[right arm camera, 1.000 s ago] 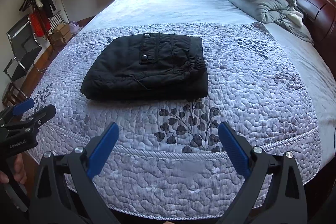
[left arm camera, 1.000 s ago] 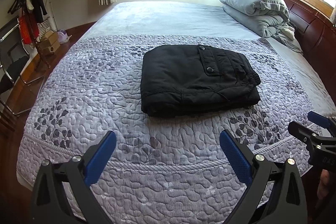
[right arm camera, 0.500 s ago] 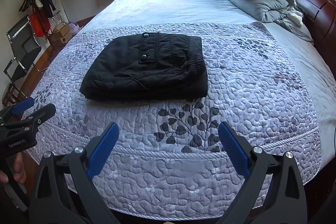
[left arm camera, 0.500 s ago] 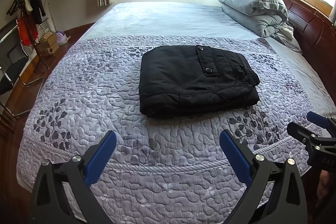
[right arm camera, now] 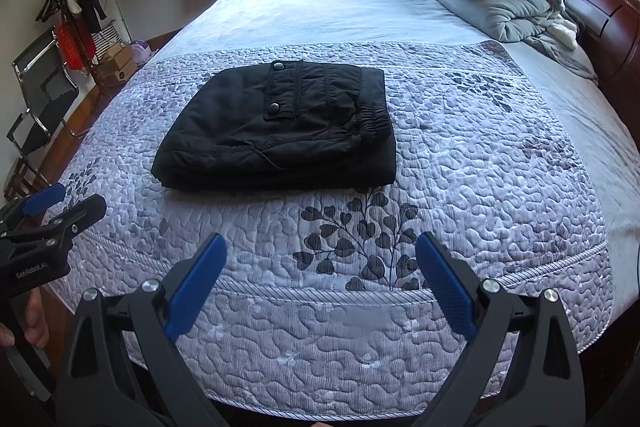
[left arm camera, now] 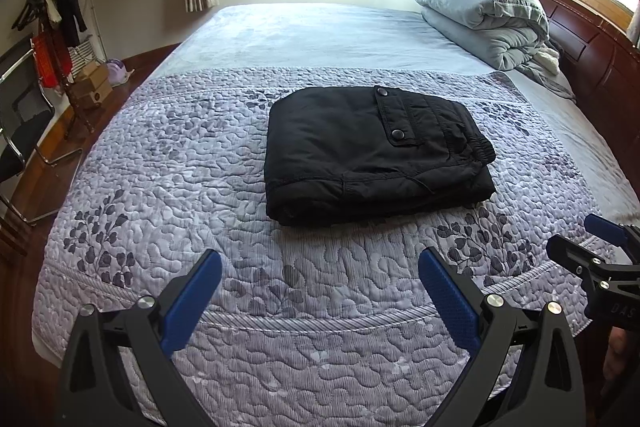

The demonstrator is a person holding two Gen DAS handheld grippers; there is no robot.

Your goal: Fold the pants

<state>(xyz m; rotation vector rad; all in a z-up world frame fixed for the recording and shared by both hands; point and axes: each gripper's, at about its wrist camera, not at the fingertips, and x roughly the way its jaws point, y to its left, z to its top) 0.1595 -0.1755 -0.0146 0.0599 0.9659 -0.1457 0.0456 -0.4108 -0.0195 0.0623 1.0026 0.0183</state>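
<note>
We saw the black pants [left arm camera: 372,155] lying folded into a compact bundle near the middle of the quilt [left arm camera: 160,187], pocket flap up. Our left gripper [left arm camera: 320,301] and right gripper [right arm camera: 320,285] hovered over the quilt's near edge, well apart from the pants, jaws spread wide and holding nothing.

Folded duvet [left arm camera: 480,13] lies on quilted bedspread [left arm camera: 160,187].

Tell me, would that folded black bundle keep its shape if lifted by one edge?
Probably not. The black pants are soft cloth in loose stacked layers, so they would likely droop and unfold. The padded look suggests some bulk. On the textured quilt, a push might bunch them.
</note>
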